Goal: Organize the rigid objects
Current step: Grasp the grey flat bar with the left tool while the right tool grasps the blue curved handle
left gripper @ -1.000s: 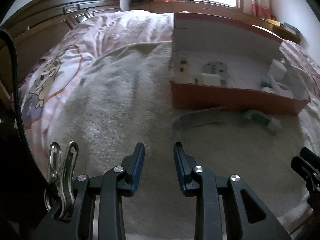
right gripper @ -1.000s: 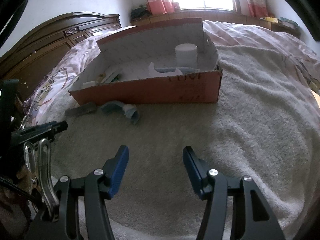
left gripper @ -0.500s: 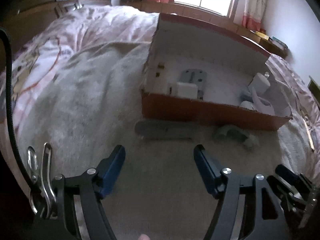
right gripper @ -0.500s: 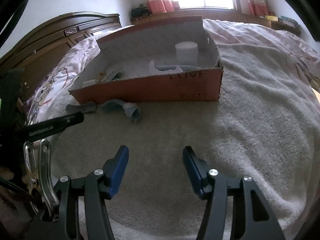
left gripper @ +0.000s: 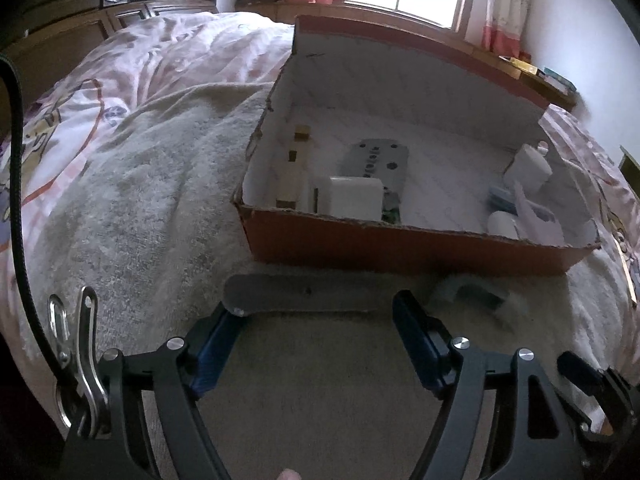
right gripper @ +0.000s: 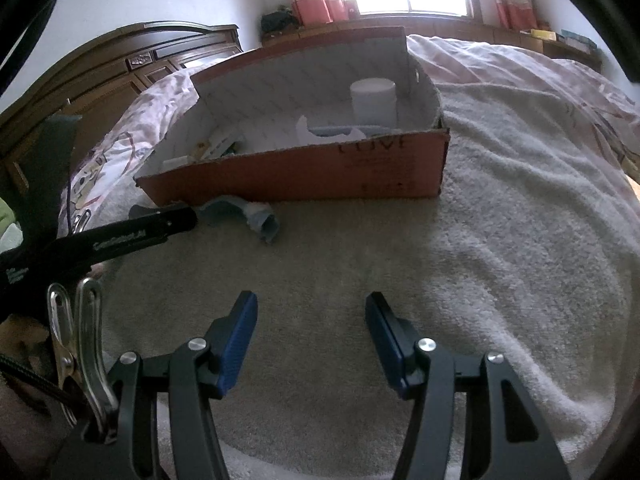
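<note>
The flat grey plate [left gripper: 298, 294] lies on the beige towel [left gripper: 152, 200], just in front of the orange cardboard box [left gripper: 400, 246] and right at the tips of the left gripper [left gripper: 316, 312]. That gripper's jaws are spread wide with nothing in them; its left blue fingertip [left gripper: 224, 322] sits at the plate's left end, though it's hard to say if it actually touches.

Just right of the plate is a curved grey-blue piece [left gripper: 468, 294], kind of blurry, can't really tell what it is. From the right wrist view the left gripper's black finger covers most of the plate, so only its end pokes out.

Inside the box: a white block [left gripper: 352, 198], a perforated grey plate [left gripper: 376, 160], a wooden strip [left gripper: 294, 168] and a white jar [right gripper: 374, 100]; the near wall cuts off their bottoms.

The right gripper [right gripper: 310, 338] hovers over bare towel, jaws wide, holding nothing. Lots of flat towel to its right, with the pink quilt [right gripper: 520, 64] bunched beyond it.
</note>
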`<move>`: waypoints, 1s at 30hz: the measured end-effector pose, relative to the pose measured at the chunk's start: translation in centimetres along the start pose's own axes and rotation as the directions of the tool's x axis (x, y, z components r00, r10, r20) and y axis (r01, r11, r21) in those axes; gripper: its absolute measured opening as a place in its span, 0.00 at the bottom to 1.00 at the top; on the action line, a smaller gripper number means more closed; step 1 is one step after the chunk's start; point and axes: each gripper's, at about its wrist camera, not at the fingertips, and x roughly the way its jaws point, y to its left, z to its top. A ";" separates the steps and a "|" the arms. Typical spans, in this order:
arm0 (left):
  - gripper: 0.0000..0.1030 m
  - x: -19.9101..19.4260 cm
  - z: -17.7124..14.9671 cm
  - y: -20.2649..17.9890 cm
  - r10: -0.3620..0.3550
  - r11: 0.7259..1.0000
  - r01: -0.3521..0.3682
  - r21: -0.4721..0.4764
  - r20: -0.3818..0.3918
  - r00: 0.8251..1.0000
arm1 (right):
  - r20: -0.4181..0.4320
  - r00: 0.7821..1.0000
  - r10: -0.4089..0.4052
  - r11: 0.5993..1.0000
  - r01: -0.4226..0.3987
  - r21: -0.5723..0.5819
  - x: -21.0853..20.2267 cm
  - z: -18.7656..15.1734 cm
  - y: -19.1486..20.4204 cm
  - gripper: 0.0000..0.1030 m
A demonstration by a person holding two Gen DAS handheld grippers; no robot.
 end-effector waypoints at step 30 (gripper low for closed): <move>0.33 -1.8 -1.4 2.9 -0.049 0.998 0.050 -0.039 0.023 0.999 | 0.003 1.000 -0.026 1.000 0.026 0.005 4.0 4.3 3.5 0.56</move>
